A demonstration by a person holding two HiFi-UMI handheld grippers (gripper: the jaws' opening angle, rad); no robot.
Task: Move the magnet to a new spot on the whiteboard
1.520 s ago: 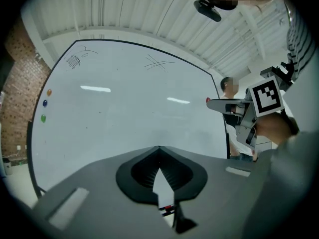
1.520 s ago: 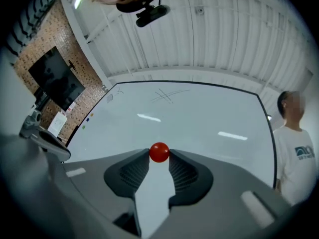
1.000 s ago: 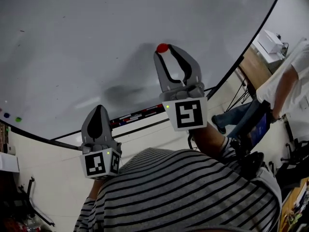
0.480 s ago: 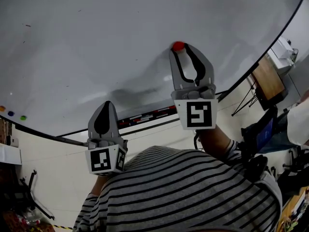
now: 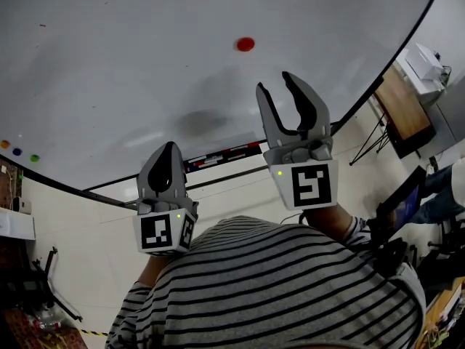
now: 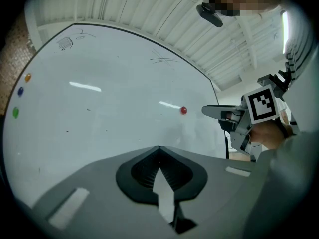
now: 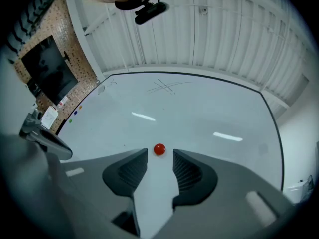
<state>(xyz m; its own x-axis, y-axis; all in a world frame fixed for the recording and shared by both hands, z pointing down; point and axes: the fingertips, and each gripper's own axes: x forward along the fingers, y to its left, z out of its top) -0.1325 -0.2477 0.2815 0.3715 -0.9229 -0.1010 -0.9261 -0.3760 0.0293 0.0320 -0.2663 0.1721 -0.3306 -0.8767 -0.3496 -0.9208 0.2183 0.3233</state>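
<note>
A small red magnet (image 5: 245,44) sticks to the whiteboard (image 5: 109,64), on its own, with nothing touching it. My right gripper (image 5: 277,82) hangs a short way below and to the right of it. Its jaws are opening and nothing is between them. In the right gripper view the magnet (image 7: 159,149) sits just beyond the spread fingertips of the right gripper (image 7: 160,159). My left gripper (image 5: 168,148) is shut and empty, lower left, near the board's bottom edge. The left gripper view shows the magnet (image 6: 184,110) far ahead, with the right gripper (image 6: 212,110) beside it.
Orange (image 5: 5,144), blue (image 5: 17,152) and green (image 5: 34,158) magnets sit at the board's left edge. Markers lie in the tray (image 5: 218,158) under the board. A wooden desk (image 5: 396,104) and a dark screen (image 5: 398,203) stand to the right.
The right gripper held the red magnet against the board, then let go and drew back; the magnet stays on the board. The left gripper has barely moved.
</note>
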